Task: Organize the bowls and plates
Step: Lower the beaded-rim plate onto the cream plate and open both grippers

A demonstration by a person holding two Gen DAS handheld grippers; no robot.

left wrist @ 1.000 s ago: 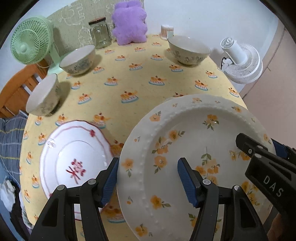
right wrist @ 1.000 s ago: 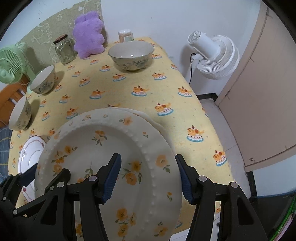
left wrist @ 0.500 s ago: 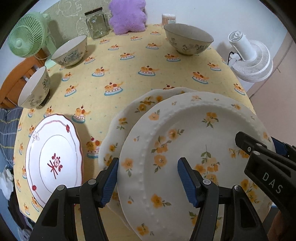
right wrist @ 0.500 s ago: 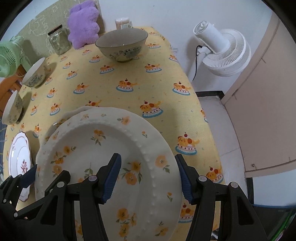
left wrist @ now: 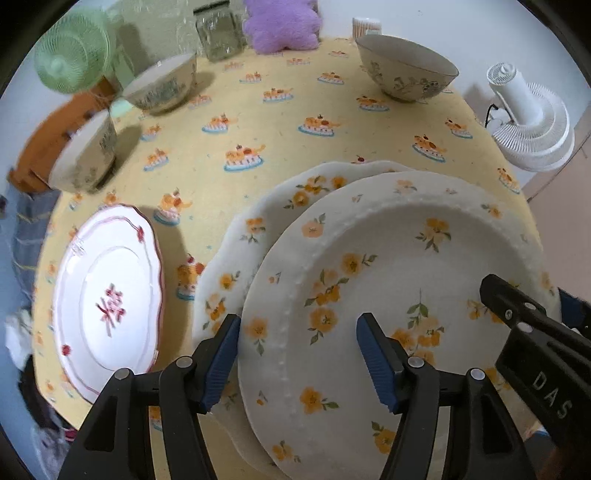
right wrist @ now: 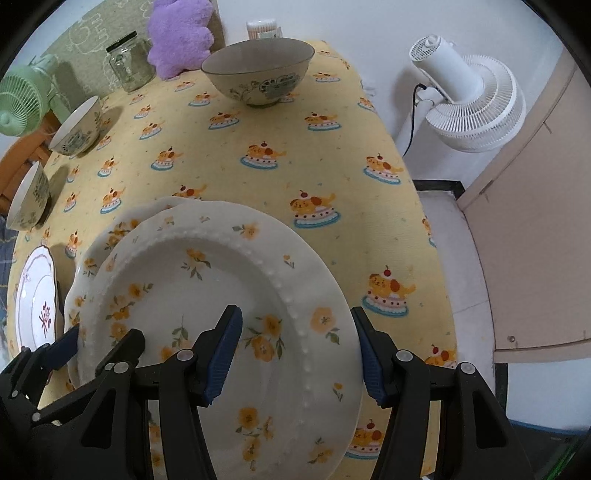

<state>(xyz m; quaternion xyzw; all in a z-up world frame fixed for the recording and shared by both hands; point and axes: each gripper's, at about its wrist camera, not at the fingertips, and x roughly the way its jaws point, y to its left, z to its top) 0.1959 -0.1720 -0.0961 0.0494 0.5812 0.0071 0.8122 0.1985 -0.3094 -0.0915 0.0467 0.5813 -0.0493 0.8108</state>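
Yellow cake-print cloth covers the worktop (left wrist: 258, 122), with a white wall behind, a green fan (left wrist: 70, 59) at the far left and a white fan (right wrist: 469, 96) off the right edge. Your left tongs (left wrist: 297, 354) straddle the left rim of the beaded flower plate (left wrist: 388, 295), one blue pad outside the rim and one over the plate's face; your right tongs (right wrist: 297, 347) straddle its right rim the same way. Both sets look closed on that plate, carrying it between them, though pad contact is partly hidden by the rim. The plate sits just over a second, scalloped flower plate (left wrist: 266, 229) lying on the cloth, offset toward the near right; you cannot tell whether the two touch yet. Progress, as a judgement: early to middle. One plate is nearly stacked. Left to do: settle and release it, then bring over the red-trimmed plate (left wrist: 107, 299) lying apart at the near left. Three bowls remain unstacked: a large bowl (right wrist: 258, 70) at the far right, a medium bowl (left wrist: 162, 86) at the far left, and a small bowl (left wrist: 86, 155) nearer on the left edge. A glass jar (left wrist: 218, 33) and purple plush (left wrist: 280, 22) stand at the far side, untouched.
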